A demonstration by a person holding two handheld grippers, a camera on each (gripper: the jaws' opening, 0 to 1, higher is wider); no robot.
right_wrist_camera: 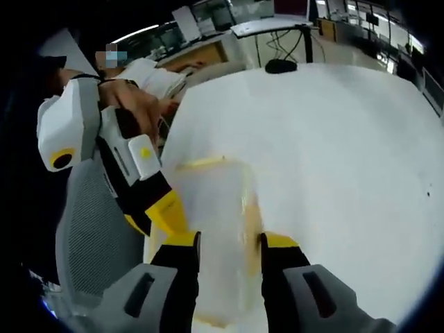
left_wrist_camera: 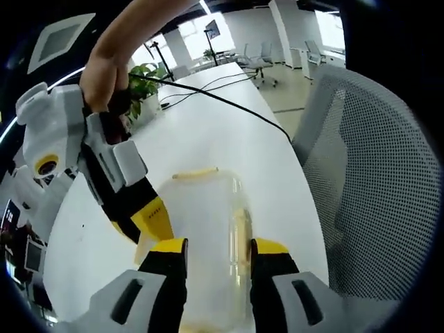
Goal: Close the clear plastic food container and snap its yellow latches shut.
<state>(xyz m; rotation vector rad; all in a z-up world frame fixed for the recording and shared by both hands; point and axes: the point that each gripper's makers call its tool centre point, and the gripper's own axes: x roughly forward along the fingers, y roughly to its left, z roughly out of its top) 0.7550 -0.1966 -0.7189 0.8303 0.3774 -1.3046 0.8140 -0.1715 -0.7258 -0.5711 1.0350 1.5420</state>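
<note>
The clear plastic container (left_wrist_camera: 208, 208) lies on the white table (left_wrist_camera: 208, 132) with its lid on. One yellow latch (left_wrist_camera: 195, 173) sits along its far edge and another (left_wrist_camera: 241, 229) along its right side. My left gripper (left_wrist_camera: 220, 246) is open, its yellow-tipped jaws standing apart over the container's near end. My right gripper (left_wrist_camera: 142, 218), held by a hand (left_wrist_camera: 104, 69), comes in from the left and touches the container's left edge. In the right gripper view the container (right_wrist_camera: 215, 201) lies under my open right gripper (right_wrist_camera: 229, 243), and my left gripper (right_wrist_camera: 163, 211) meets its left edge.
A grey mesh office chair (left_wrist_camera: 374, 173) stands close to the table's right edge. A black cable (left_wrist_camera: 229, 104) runs across the table toward a potted plant (left_wrist_camera: 142, 87). In the right gripper view, bare table (right_wrist_camera: 333, 152) spreads to the right, with a dark mouse-like object (right_wrist_camera: 279, 66) far off.
</note>
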